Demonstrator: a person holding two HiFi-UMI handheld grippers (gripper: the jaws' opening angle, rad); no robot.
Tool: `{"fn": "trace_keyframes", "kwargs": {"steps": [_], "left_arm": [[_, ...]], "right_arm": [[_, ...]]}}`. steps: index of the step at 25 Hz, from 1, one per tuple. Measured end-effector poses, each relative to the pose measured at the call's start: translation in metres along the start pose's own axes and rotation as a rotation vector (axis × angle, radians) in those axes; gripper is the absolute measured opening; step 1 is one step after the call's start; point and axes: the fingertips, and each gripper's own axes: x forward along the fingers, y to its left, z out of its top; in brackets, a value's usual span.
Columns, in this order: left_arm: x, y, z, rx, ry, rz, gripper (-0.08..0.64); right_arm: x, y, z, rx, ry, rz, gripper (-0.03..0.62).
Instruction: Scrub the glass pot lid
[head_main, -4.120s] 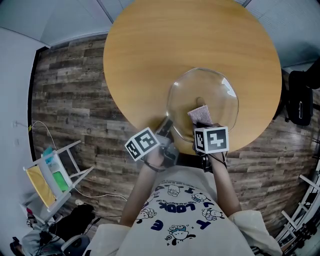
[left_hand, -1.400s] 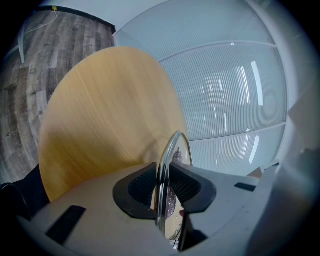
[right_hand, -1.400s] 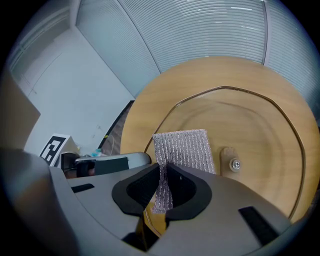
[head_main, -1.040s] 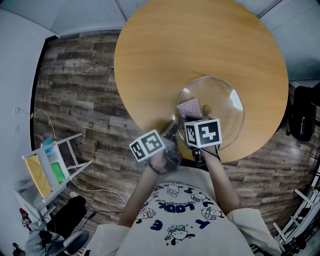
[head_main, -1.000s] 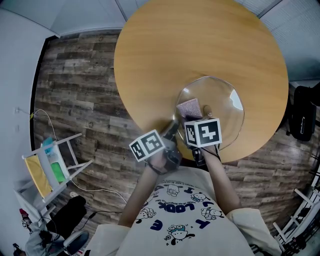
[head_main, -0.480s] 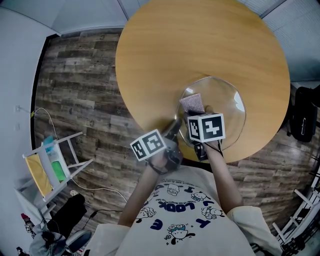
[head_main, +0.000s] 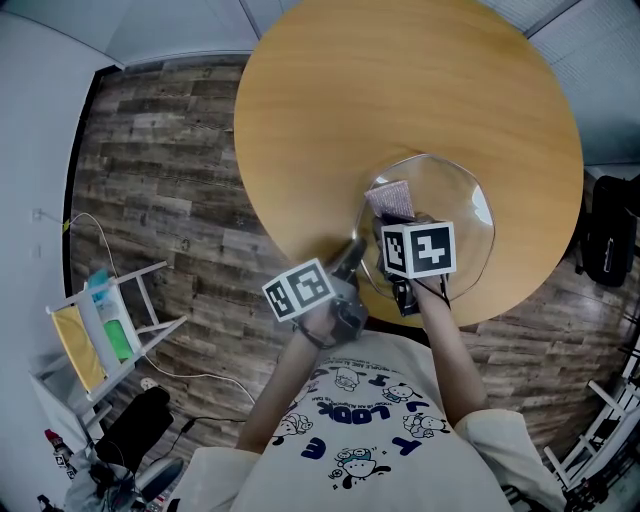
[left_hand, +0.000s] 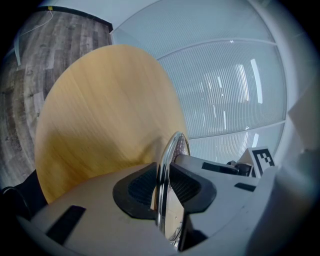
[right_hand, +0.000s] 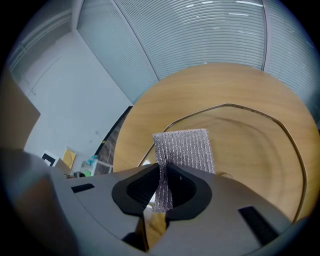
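dark wood-plank floor (head_main: 150, 160) filled the left side of the head view. a round light-wood bench (head_main: 400, 90) took up the top middle and ran right across the left gripper view (left_hand: 100, 110). the person's white printed t-shirt (head_main: 370, 440) sat at the bottom, both forearms reaching up to the bench's near edge. a white folding rack (head_main: 105, 335) holding yellow and green items stood on the floor at far left, well apart from the bench. a black bag (head_main: 608, 225) was at the right edge.

a clear glass pot lid with a metal rim (head_main: 465, 205) lay on the near right part of the bench, close to its edge. in the right gripper view the rim curved round over the wood (right_hand: 280, 125).

the left claw (head_main: 352, 258) came in from the lower left. its dark pads were clenched on the lid's near left rim, the metal edge standing upright between them in the left gripper view (left_hand: 165, 185). the rim ran on above the pads (left_hand: 172, 142).

the right claw (head_main: 398, 220) was over the lid, its marker cube (head_main: 418, 250) facing up. it was grasping a silver-grey mesh scrub pad (head_main: 390, 198), the pad's lower end pinched between the pads (right_hand: 162, 187). the rest of the pad (right_hand: 185, 147) stuck out ahead over the glass, left of the lid's middle. could not tell whether the pad was touching the glass.
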Motion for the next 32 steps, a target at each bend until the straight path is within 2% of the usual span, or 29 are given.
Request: {"fn": "trace_keyframes", "kwargs": {"steps": [32], "left_arm": [[0.0, -0.002, -0.001, 0.015, -0.004, 0.009, 0.081]], "right_arm": [[-0.002, -0.03, 0.028, 0.032, -0.08, -0.041, 0.06]]}}
